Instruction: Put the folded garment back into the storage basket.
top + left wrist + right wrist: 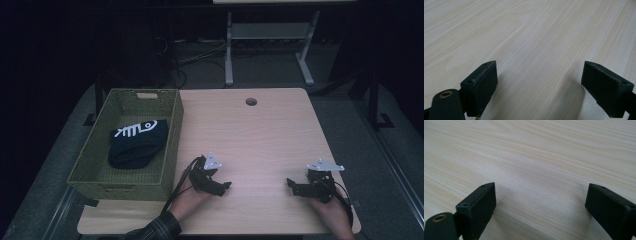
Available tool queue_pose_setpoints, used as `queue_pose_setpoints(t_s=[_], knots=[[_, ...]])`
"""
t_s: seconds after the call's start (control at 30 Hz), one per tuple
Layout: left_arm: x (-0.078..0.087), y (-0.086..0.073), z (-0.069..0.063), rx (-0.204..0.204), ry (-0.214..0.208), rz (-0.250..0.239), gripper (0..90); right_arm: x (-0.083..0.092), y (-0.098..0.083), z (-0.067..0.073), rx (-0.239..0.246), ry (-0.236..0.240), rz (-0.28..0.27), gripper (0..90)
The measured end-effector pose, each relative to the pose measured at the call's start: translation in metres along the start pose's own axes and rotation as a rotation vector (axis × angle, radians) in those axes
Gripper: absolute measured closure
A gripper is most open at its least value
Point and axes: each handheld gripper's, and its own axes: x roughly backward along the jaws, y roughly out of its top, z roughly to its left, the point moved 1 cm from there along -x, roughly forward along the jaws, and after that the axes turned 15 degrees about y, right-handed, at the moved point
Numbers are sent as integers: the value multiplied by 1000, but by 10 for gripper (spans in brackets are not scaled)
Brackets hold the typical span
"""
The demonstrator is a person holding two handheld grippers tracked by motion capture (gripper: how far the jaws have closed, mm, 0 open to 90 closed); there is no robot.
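Fingers (pixel 482 86) of the left gripper (pixel 220 186) stand wide apart with bare wood between them, holding nothing; the left gripper view shows both black pads low over the table (pixel 260 130). Those of the right gripper (pixel 294 186) are spread just as wide (pixel 479 206) and are empty too, with plain tabletop grain running between them in the right gripper view.

From the high view, both grippers rest near the front edge of the table, well apart from each other, their tips turned inward toward the middle. A hand comes up from the bottom edge behind each one, the left with a plaid sleeve (pixel 155 229).

Nearest cloth is a dark folded garment (pixel 136 142) with a white fishbone print, lying inside the green woven basket (pixel 172 135) at the table's left side. It sits to the left of and beyond the left gripper, with the basket wall between them. The right gripper is far across the table from it.
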Motion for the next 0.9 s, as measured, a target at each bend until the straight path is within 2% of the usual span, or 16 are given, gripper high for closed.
queue_pose_setpoints(t_s=[0.23,0.9], knots=[[0,-1,0,-13,10,-5,128,0,0,0,0,0,0,94],[-1,-1,0,-12,10,-5,129,0,0,0,0,0,0,93]])
